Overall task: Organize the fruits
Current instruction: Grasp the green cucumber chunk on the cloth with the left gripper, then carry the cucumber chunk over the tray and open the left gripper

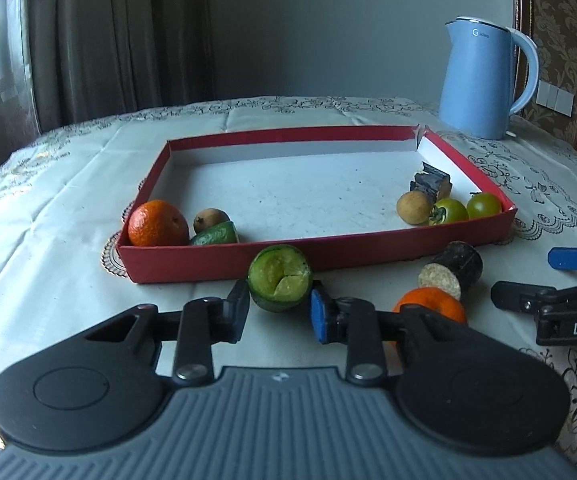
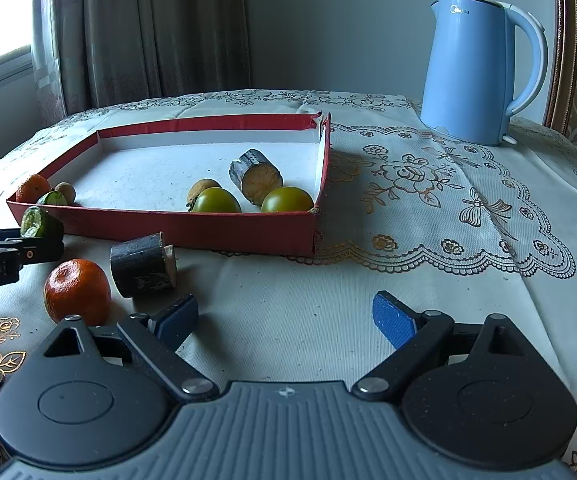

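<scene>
The left gripper (image 1: 278, 312) has its jaws spread around a cut green fruit (image 1: 279, 283) just outside the red tray (image 1: 224, 266).

red tray (image 1: 224, 270): matt cardboard; kettle (image 2: 472, 72): smooth plastic; tablecloth (image 2: 428, 184): embroidered cloth

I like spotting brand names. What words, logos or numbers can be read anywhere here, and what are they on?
"DAS", cut off by the picture's edge: white letters on the right gripper.
Small logo on the kettle, near its top: too blurred to read for sure.
White lettering on the left gripper, at the right wrist view's left edge: too blurred to read.
Nothing readable on the red tray or the fruit.
</scene>
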Demonstrator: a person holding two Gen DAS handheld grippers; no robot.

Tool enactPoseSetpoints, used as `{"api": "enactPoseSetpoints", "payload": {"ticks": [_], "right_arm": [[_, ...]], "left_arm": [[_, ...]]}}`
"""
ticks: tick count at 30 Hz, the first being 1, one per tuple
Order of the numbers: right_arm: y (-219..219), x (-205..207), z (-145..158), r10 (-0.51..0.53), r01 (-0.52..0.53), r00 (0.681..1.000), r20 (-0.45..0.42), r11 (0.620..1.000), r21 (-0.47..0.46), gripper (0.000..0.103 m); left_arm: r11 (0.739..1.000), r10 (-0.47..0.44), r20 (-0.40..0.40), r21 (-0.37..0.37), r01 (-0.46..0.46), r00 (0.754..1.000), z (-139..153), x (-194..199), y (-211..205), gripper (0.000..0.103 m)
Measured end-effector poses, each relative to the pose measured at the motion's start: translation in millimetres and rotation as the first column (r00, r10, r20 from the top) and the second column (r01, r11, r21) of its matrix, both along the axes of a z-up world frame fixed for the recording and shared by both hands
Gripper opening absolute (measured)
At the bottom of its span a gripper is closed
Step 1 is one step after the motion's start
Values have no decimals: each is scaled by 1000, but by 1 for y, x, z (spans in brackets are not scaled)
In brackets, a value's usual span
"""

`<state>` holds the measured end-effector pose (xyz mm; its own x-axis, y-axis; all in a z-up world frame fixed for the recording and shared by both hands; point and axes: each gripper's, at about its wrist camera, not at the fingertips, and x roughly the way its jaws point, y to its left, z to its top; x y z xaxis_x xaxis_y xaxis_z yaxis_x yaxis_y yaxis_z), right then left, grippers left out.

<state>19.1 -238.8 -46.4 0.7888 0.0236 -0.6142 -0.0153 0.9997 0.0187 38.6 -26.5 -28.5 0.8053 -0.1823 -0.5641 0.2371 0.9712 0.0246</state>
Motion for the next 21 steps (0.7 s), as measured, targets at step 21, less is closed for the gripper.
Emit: {"api": "enactPoseSetpoints", "payload": {"ticks": [21], "right_arm": [[1,0,0,1,-1,1000,-1,1000,-1,95]], "left_arm": [[997,41,30,-62,-39,999,36,54,10,27]]}}
